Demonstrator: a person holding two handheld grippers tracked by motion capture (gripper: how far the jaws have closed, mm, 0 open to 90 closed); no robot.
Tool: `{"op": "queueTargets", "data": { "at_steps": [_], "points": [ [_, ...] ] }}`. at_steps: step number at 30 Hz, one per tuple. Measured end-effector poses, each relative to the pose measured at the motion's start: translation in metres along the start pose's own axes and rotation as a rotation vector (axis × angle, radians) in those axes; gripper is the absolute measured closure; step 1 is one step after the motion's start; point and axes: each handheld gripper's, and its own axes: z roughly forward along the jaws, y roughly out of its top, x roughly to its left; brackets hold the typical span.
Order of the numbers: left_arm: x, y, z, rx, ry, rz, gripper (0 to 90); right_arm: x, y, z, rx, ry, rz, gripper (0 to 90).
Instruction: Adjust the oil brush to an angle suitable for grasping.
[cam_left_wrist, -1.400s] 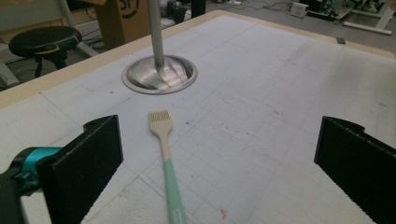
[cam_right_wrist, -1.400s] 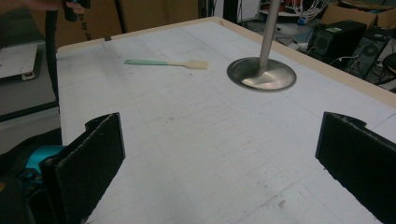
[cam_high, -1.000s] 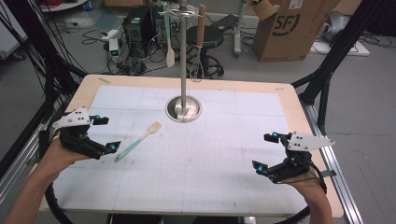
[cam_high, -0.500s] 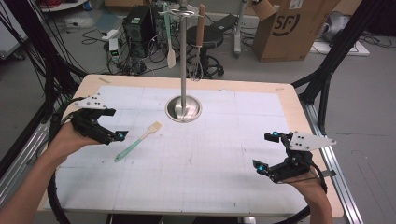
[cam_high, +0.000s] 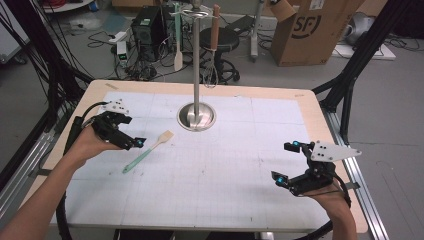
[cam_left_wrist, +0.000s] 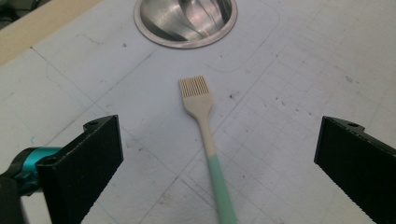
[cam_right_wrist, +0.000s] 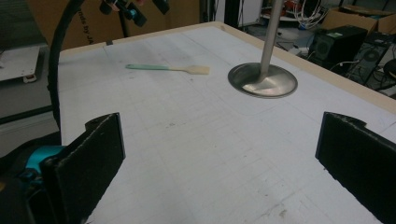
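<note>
My right gripper (cam_high: 292, 164) hangs nearest me, over the right side of the table (cam_high: 210, 200), its jaws spread wide with nothing between them; through its own camera I see bare gridded mat ahead and the other tool far off. My left gripper (cam_high: 131, 132) is out over the left half, jaws wide apart as well — its own view shows the two black jaws at either edge of the frame with the pastry brush (cam_left_wrist: 205, 130) lying between and just beyond them.

The brush lies flat on the mat, its mint-green handle end pointing back toward me and its cream bristle head (cam_left_wrist: 194, 87) aimed at the round steel base (cam_left_wrist: 185, 21) of the utensil stand. Brush and base are near one another but apart.

I judge it light and slim — silicone by the look, so the bristles will flex and give no purchase, while the handle should be stiff enough to lift without sagging. It lies low on the mat, so the jaws must come right down to the surface and close across the handle. I would take it on the green part or where green meets cream, not on the head. Smooth silicone may slip or roll, so a square, firm pinch matters.

Farther back the stand's pole (cam_high: 196, 65) rises, with a spatula (cam_high: 177, 45) and a whisk (cam_high: 213, 55) hanging from its top.
</note>
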Motion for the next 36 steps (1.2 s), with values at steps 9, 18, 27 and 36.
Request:
{"op": "queueTargets", "data": {
  "at_steps": [9, 18, 27, 36],
  "points": [
    [0.003, 0.000, 0.019, 0.053, -0.002, -0.012, 2.1, 0.000, -0.001, 0.000, -0.001, 0.001, 0.002, 0.0],
    [0.003, 0.000, 0.036, 0.122, -0.009, 0.004, 2.7, 0.000, -0.001, 0.000, 0.007, -0.006, -0.005, 0.0],
    [0.003, 0.002, 0.054, 0.228, -0.022, 0.023, 2.8, 0.001, -0.001, 0.000, 0.008, -0.008, -0.002, 0.0],
    [0.003, 0.011, 0.065, 0.296, -0.046, 0.011, 14.4, 0.000, -0.003, -0.004, 0.001, -0.018, 0.006, 0.0]
  ]
}}
